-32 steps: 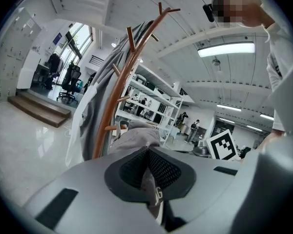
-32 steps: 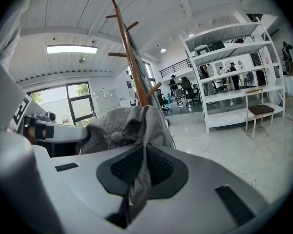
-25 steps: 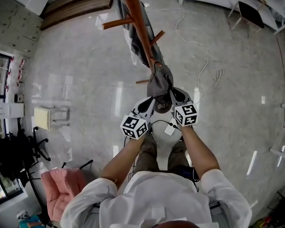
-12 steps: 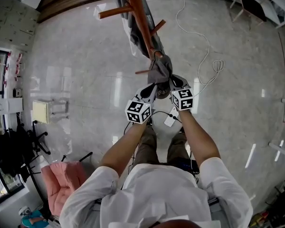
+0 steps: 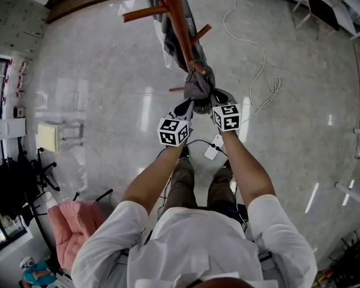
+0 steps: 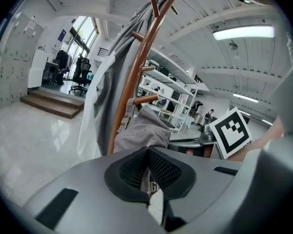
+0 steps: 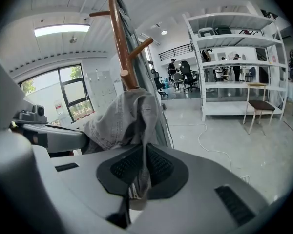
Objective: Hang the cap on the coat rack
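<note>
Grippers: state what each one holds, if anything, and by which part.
Both hold the grey cap. The left gripper pinches the fabric of its lower edge on one side, the right gripper on the other, jaws shut on the cloth.

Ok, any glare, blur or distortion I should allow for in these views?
Head view: sharp, but glare streaks on the glossy floor and fisheye bending at the edges. Left gripper view: ceiling light blown out, black corners. Right gripper view: cap crisp, same black corners.
</note>
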Available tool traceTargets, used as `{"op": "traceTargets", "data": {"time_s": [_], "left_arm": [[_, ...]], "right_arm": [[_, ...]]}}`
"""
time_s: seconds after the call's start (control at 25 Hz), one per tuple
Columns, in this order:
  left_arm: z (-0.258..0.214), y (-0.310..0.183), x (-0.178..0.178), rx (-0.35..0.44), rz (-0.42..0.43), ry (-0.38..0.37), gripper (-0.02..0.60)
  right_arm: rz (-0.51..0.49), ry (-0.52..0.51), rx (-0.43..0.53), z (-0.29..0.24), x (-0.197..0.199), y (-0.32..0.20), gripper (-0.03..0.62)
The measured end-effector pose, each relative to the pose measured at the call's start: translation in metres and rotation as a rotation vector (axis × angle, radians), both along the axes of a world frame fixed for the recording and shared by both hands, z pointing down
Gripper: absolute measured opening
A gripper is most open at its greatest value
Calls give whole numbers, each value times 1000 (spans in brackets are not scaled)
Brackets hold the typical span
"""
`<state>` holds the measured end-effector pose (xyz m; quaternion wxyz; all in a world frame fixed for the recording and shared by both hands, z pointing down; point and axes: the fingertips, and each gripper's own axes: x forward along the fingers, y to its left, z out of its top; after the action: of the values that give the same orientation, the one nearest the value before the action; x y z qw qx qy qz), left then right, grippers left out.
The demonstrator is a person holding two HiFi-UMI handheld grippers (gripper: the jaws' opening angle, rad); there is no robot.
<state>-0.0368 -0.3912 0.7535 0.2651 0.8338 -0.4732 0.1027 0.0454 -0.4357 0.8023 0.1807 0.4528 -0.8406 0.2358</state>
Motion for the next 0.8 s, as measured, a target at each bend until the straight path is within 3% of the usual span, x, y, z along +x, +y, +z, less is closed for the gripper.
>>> {"op": "traceTargets", "data": {"time_s": [0.36,0.8], "left_arm": [[32,-11,-9,-15,-31,-124,23],[63,-33,-23,-106,-96,-148,23]], "right_arm": [[2,32,-60,23,-2,-15,35],[-30,71,-127,41,-7,-21,35]]}}
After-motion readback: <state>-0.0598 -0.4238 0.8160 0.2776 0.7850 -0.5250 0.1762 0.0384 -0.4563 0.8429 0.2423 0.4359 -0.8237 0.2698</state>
